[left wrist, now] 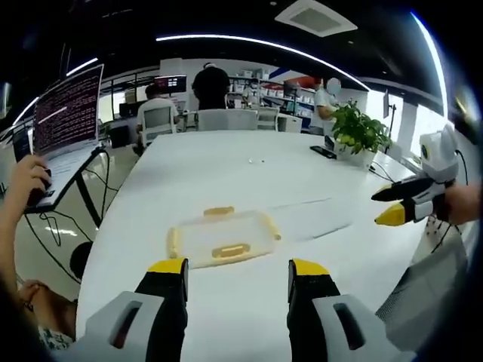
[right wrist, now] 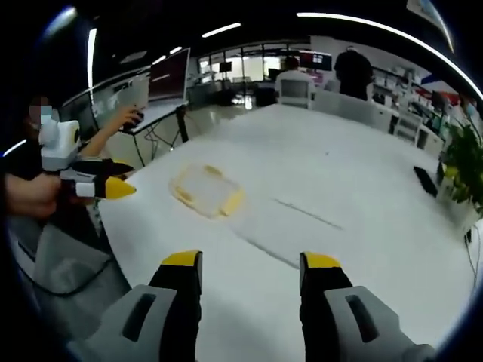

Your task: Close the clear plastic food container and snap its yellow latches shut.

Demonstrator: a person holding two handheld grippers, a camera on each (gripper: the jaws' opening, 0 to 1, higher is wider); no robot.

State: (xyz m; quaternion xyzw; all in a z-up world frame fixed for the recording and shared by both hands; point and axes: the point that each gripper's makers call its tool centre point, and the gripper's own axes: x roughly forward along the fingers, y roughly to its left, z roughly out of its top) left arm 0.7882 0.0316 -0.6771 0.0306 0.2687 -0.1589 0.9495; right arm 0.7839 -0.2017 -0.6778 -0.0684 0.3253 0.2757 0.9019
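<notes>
A clear plastic food container with yellow latches lies flat on the white table, its lid on it. My left gripper stands open just short of it, nothing between its jaws. In the right gripper view the same container lies further off to the left, and my right gripper is open above bare table. The right gripper also shows at the right edge of the left gripper view, and the left gripper at the left edge of the right gripper view.
A potted plant and a dark phone stand at the table's far right. A laptop on a stand with a person's hand is beyond the left edge. Chairs and people are at the far end.
</notes>
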